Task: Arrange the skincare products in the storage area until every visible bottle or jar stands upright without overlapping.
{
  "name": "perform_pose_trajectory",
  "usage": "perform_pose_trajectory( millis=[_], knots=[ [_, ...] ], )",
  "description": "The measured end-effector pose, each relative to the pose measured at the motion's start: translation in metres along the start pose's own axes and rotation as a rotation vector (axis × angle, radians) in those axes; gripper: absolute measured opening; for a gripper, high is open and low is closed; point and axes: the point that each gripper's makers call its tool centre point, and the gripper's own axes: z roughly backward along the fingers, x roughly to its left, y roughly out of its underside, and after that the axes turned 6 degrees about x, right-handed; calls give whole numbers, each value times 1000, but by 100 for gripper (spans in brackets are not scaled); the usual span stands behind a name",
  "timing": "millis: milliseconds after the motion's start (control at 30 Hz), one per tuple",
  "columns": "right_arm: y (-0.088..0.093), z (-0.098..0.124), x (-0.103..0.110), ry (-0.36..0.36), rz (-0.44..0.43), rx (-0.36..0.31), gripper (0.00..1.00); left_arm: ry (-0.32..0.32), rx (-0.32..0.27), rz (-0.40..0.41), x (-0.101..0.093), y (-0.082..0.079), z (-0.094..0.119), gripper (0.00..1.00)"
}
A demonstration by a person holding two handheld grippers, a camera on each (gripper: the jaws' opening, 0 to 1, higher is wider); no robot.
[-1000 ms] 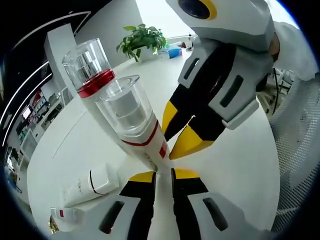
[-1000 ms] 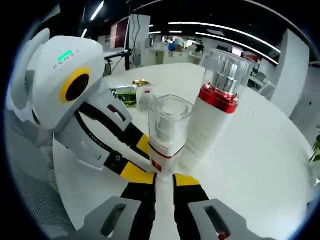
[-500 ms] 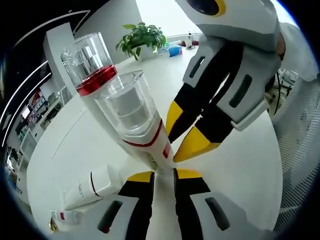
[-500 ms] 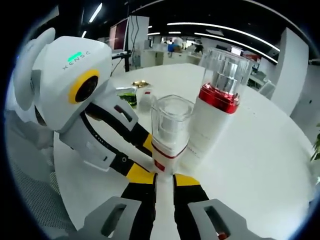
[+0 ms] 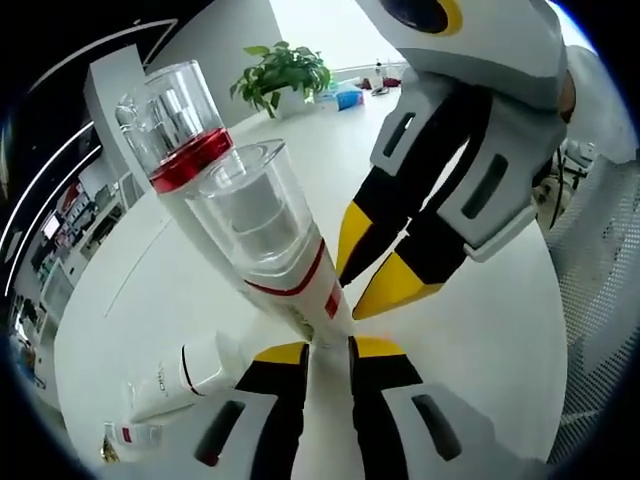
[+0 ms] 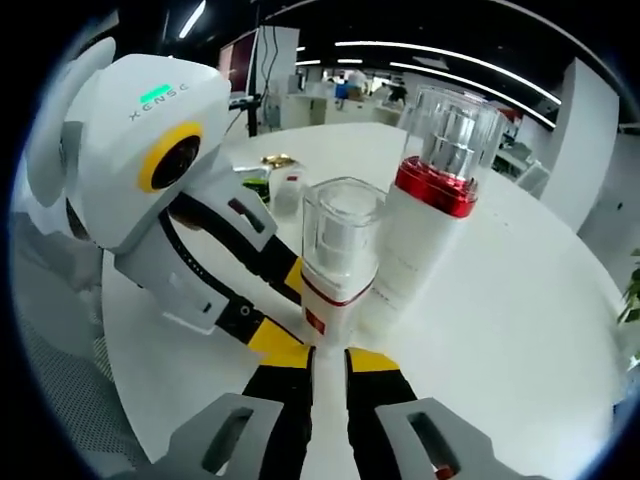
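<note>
**Both claws crowding the small pump bottle**

The small pump bottle [image 6: 338, 262], clear cap on top and a red band low on its white body, stands upright on the white worktop [image 6: 520, 330], touching or just about touching the taller pump bottle [image 6: 425, 215] with the red collar. That's the landmark here; everything else is placed off it.

The right claw [image 6: 328, 358] sits at the base of the small bottle, yellow tips nearly together with only a thin gap. Can't honestly tell if it's pinching the foot of the bottle or just parked in front of it. Same story in the left gripper view: the left claw [image 5: 329, 349] has its tips drawn close right under the small bottle [image 5: 270, 245], grip unclear. The two claws come at it from opposite sides, which looks like steadying it so it stays upright beside the tall bottle [image 5: 185, 160] without knocking that one over.

Both clear caps show a pump head inside; the bodies are opaque, so fill level is anyone's guess.

Beyond the small bottle, away from the tall one, a white tube [image 5: 185, 372] lies flat on the worktop, with a smaller white item [image 5: 130, 437] past it. Those probably still need standing up.

Further behind the bottles sit a green packet [image 6: 250, 187] and a small white jar [image 6: 288, 190].
</note>
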Motion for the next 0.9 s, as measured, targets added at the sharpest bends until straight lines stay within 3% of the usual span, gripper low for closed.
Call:
perform_pose_trajectory(
  millis=[300, 467, 900],
  knots=[
    [-2, 3, -1, 11, 2, -5, 8, -14, 15, 19, 5, 7, 6, 18],
    [-6, 7, -2, 26, 0, -23, 11, -19, -9, 70, 5, 2, 18, 19],
    [-17, 21, 1, 55, 7, -57, 23, -61, -31, 120, 13, 10, 45, 27]
  ],
)
